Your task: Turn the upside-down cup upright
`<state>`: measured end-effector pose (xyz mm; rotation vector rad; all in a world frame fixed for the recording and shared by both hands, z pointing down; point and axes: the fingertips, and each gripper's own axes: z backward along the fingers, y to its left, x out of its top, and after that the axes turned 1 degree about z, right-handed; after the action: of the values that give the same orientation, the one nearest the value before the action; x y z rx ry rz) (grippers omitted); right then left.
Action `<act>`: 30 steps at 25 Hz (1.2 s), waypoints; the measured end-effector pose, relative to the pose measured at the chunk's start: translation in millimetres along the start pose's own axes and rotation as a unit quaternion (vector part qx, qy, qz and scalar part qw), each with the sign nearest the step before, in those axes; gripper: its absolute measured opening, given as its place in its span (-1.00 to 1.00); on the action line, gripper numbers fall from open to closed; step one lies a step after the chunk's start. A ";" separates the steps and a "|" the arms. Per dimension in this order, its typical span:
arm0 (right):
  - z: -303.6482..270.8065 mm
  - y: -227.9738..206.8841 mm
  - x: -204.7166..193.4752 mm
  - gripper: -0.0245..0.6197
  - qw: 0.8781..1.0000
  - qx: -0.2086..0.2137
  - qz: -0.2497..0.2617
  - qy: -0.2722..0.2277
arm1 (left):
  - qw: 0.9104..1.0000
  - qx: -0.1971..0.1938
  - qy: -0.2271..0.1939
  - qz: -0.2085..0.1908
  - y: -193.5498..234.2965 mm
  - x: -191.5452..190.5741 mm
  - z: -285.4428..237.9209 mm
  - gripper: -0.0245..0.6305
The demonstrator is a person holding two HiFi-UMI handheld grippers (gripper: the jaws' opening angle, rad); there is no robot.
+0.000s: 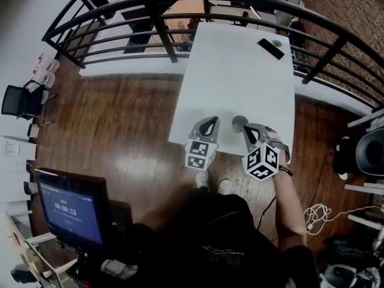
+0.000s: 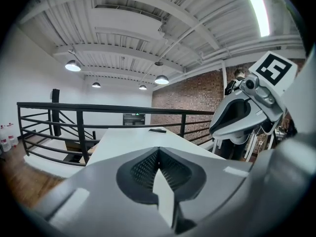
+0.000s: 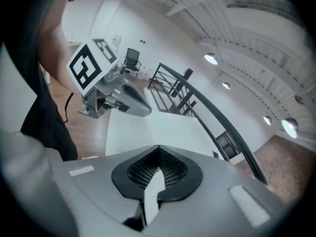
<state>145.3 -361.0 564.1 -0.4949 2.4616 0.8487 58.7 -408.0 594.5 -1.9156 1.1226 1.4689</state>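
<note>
A small grey cup (image 1: pixel 239 123) stands on the white table (image 1: pixel 240 83) near its front edge; only its round top shows from above, and neither gripper view shows it. My right gripper (image 1: pixel 246 129) is just right of the cup and close behind it, jaws shut and empty. My left gripper (image 1: pixel 209 121) hovers a short way left of the cup, also shut with nothing held. In the left gripper view the shut tips (image 2: pixel 158 149) point along the table, with the right gripper (image 2: pixel 238 116) at the right. In the right gripper view the tips (image 3: pixel 159 147) meet, and the left gripper (image 3: pixel 132 99) is ahead.
A black phone-like slab (image 1: pixel 270 48) and a small round object (image 1: pixel 276 42) lie at the table's far right corner. A black railing (image 1: pixel 156 23) curves round the far side. A monitor (image 1: pixel 72 206) stands at lower left, above wooden floor (image 1: pixel 120 131).
</note>
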 end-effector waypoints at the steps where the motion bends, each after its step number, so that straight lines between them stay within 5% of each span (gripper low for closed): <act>1: 5.1 -6.1 2.4 -0.89 0.999 -0.017 -0.031 -0.021 | 1.000 0.001 -0.001 0.001 -2.0 1.5 0.7 -0.93; 9: 27.0 -18.9 -11.2 -0.89 0.955 -0.103 -0.249 -0.122 | 0.999 0.028 0.001 0.023 -4.1 7.3 6.1 -0.93; 14: 39.4 -16.1 -33.2 -0.89 0.901 -0.165 -0.373 -0.146 | 0.999 0.035 -0.008 0.029 -10.5 13.8 11.3 -0.93; 16: 37.3 -12.3 -44.8 -0.89 0.889 -0.172 -0.399 -0.147 | 0.999 0.036 -0.010 0.035 -14.9 14.8 10.8 -0.93; 21: 32.3 3.0 -46.9 -0.89 0.881 -0.122 -0.429 -0.158 | 0.998 0.047 -0.015 0.032 -26.0 16.6 21.9 -0.93; 30: 41.8 14.8 -41.1 -0.89 0.880 -0.125 -0.425 -0.171 | 0.998 0.057 -0.004 0.027 -34.3 6.8 50.3 -0.93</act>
<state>185.4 -315.8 564.9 -1.2684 1.5527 0.7660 59.8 -352.4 568.7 -1.8147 1.2370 1.4080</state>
